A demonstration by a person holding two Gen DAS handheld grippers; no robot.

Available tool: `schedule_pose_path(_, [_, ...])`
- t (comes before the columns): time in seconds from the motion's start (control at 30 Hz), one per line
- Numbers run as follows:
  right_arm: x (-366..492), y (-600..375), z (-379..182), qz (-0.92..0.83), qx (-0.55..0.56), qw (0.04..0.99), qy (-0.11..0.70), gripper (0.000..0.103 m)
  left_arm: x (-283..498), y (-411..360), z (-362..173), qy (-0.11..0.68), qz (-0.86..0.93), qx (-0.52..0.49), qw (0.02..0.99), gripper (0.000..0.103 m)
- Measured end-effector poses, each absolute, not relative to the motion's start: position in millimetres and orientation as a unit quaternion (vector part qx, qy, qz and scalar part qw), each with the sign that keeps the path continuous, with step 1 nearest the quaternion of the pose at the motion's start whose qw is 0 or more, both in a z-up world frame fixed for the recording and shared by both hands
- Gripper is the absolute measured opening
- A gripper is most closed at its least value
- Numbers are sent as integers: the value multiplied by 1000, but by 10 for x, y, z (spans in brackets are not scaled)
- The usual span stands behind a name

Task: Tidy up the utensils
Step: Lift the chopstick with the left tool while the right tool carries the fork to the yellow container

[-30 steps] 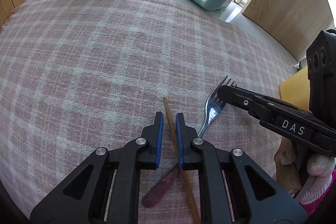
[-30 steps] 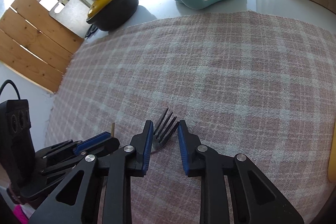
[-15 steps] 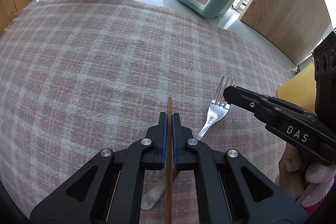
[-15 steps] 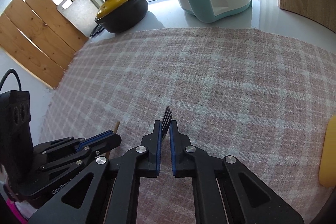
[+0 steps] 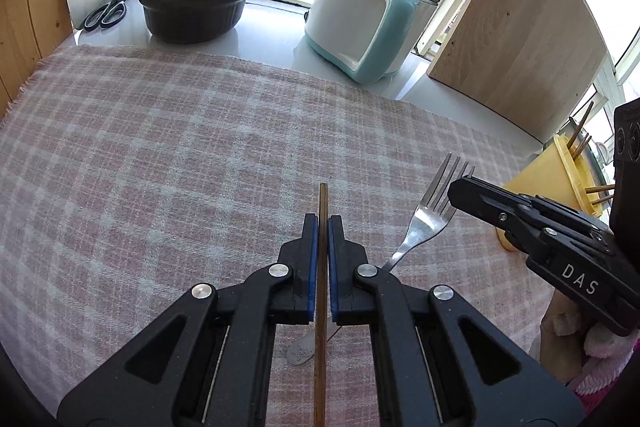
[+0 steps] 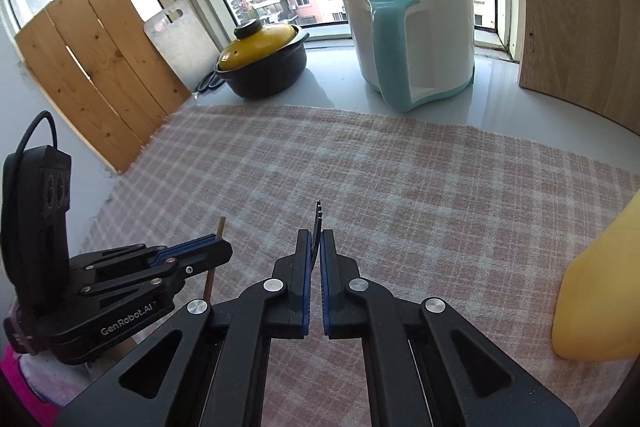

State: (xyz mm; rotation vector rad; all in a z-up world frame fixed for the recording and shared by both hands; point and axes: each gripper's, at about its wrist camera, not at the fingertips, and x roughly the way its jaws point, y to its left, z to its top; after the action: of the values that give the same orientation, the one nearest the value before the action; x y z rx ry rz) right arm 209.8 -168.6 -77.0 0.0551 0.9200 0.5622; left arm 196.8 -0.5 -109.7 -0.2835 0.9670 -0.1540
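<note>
A chopstick [image 5: 322, 267] is gripped by the left tongs [image 5: 322, 223], and a fork [image 5: 434, 215] by the right tongs [image 6: 315, 239], both above the cloth [image 5: 180, 147]. They could be dropped before the yellow holder [image 5: 560, 171] is reached, since little is pinched.

Black tongs [image 5: 323, 227] with blue pads [image 5: 313, 267], silver screws, "DAS" lettering

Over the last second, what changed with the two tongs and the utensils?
Both tongs closed: the left tongs clamped the chopstick, the right tongs clamped the fork. Both then rose, lifting the utensils off the plaid cloth. The yellow holder, pot and cooker stayed put.
</note>
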Motion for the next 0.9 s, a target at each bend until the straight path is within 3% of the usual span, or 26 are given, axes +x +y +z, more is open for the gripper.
schedule_pose_path(0.9, [1480,-2269,38,239,-29,912,332,1,1590,-437,-190,368,-128,-116,914,2])
